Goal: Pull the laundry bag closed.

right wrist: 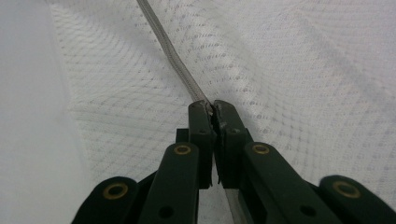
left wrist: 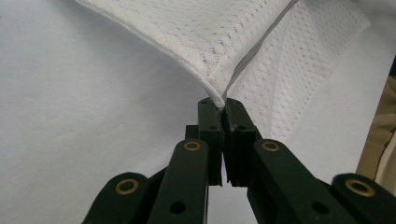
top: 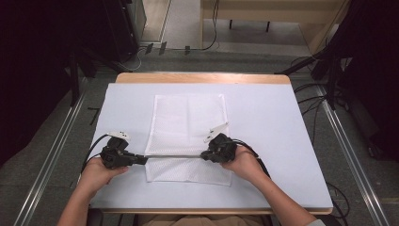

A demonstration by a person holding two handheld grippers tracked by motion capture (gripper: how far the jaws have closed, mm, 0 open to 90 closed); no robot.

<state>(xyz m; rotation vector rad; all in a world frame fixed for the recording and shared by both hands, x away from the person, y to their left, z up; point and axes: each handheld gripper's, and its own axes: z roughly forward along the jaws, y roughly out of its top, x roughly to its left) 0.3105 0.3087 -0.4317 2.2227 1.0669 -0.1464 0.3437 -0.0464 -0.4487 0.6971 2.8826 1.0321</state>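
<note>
Both grippers are pinching the white mesh bag [top: 188, 136] lying mid-table: left gripper [left wrist: 223, 103] at its zipper-end corner, right gripper [right wrist: 210, 108] on what is probably the zipper pull (blurred). Keeping the zipper line taut should be helping it slide.

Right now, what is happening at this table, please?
A person is handling a white mesh cloth on a white-covered table with two hand-held grippers. The left gripper is shut on the cloth's corner at its left edge, and the right gripper is shut on the grey strip that runs along the cloth's fold. In the high view, the strip is pulled straight between the two grippers, across the near part of the cloth.
</note>
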